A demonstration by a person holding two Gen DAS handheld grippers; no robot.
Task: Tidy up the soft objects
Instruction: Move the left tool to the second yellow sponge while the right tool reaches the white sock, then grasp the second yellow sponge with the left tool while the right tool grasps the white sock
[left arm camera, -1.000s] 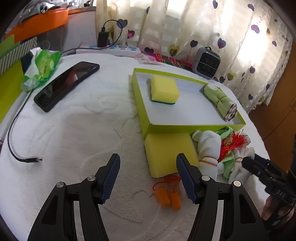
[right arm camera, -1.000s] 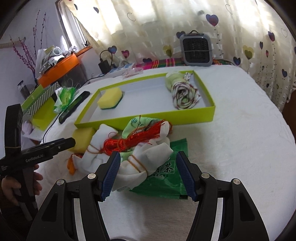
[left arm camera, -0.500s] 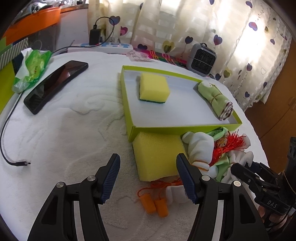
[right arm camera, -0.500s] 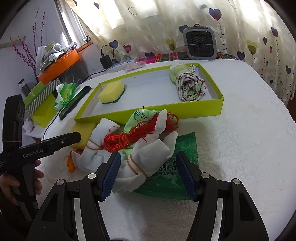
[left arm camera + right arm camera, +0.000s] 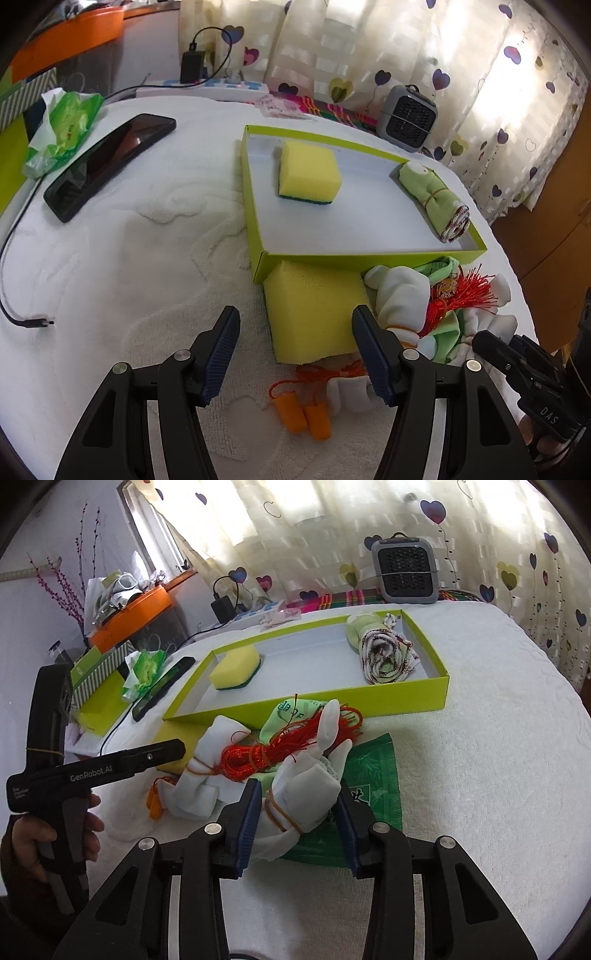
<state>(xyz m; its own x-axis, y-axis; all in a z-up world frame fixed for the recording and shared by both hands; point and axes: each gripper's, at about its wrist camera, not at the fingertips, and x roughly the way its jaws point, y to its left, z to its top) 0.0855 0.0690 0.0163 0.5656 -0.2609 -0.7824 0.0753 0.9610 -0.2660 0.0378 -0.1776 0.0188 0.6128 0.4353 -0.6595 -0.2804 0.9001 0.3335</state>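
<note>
A rubber-banded white glove lies on a green tea packet in front of the green box. My right gripper is closing around it, and both pads touch its sides. Beside it lie a red cord bundle, a second white glove bundle and a light green cloth. My left gripper hovers open over a loose yellow sponge and orange earplugs. Inside the box sit a yellow-and-green sponge and a rolled green cloth.
A black phone, a loose cable end and a green wipes pack lie on the white cover to the left. A grey fan stands behind the box, by the heart-print curtain. A person's hand holds the left gripper's handle.
The right jaws have closed in from wide apart onto the white glove. The left gripper has barely shifted; its view slid slightly, and its jaws stay open.
</note>
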